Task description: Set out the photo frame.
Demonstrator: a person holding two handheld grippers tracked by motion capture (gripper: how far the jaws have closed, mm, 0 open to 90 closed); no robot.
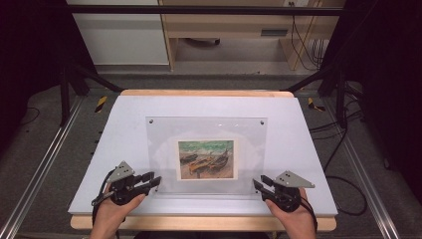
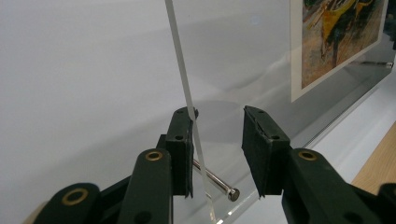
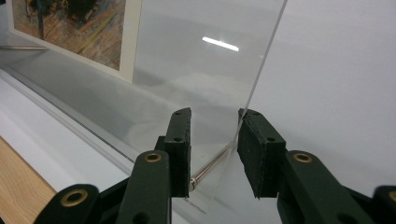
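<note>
On the table: a clear acrylic frame (image 1: 206,132) holding a boat print (image 1: 206,159) is seen on the white board (image 1: 114,149).
Left gripper (image 1: 153,181): set at the frame's near left corner; in the left gripper view the raised front pane (image 2: 184,88) lies against one pad, while the other pad stands apart.
Right gripper (image 1: 259,184): set at the near right corner; the pane edge touches one pad.
Metal pins (image 2: 215,182): seen between the jaws of each gripper.
</note>
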